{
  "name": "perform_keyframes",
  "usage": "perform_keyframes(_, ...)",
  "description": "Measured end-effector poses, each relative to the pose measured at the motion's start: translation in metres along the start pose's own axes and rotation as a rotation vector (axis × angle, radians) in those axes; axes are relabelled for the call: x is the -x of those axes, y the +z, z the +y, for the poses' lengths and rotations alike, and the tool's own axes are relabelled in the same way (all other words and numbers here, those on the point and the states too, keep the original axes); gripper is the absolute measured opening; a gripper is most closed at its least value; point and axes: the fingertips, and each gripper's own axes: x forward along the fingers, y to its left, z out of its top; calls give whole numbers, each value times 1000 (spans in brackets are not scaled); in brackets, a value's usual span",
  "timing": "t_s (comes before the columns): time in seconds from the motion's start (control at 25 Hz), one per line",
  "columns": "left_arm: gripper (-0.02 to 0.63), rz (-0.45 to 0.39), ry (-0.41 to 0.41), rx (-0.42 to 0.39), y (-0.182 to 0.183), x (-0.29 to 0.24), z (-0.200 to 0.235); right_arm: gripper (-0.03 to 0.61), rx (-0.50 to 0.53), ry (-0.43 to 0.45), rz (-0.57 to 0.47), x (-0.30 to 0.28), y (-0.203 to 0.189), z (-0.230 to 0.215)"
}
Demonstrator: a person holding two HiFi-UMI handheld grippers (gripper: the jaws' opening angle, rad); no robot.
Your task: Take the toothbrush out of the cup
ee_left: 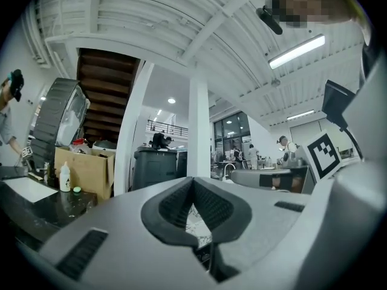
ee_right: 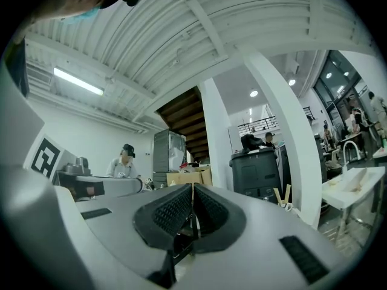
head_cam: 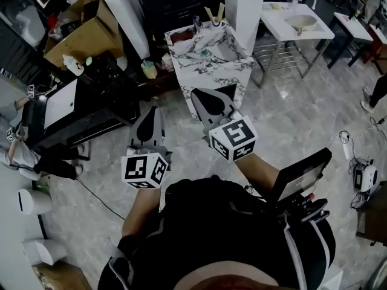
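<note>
A white cup (head_cam: 216, 22) with pale, wooden-looking toothbrushes standing in it sits at the far end of a marble-topped counter (head_cam: 211, 62). In the right gripper view the cup (ee_right: 283, 205) shows small, right of the jaws. Both grippers are held level in front of the person, well short of the counter. My left gripper (head_cam: 151, 111) is shut with nothing in it, its pads together (ee_left: 193, 183). My right gripper (head_cam: 202, 95) is also shut and empty (ee_right: 192, 188), and it sits nearer the counter. Its marker cube (ee_left: 324, 155) appears in the left gripper view.
A black table (head_cam: 72, 110) with a white bottle (head_cam: 74, 65) and a cardboard box (head_cam: 81, 32) stands at the left. A white sink stand (head_cam: 296, 23) is at the back right. White pillars (head_cam: 245, 11) flank the counter. People stand in the background (ee_right: 124, 161).
</note>
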Motion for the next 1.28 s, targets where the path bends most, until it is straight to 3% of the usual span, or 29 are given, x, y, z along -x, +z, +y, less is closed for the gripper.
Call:
perform_keyframes(0.28, 6, 29, -53, -7, -7, -28, -25, 25, -25, -45, -11, 11, 1, -35)
perform_keyframes(0.72, 6, -7, -152, 30, -11, -114, -31, 25, 8, -152, -2, -5, 2, -105)
perform_keyframes(1.28, 6, 8, -177, 21, -6, -237, 14, 26, 28, -182, -11, -100, 16, -192)
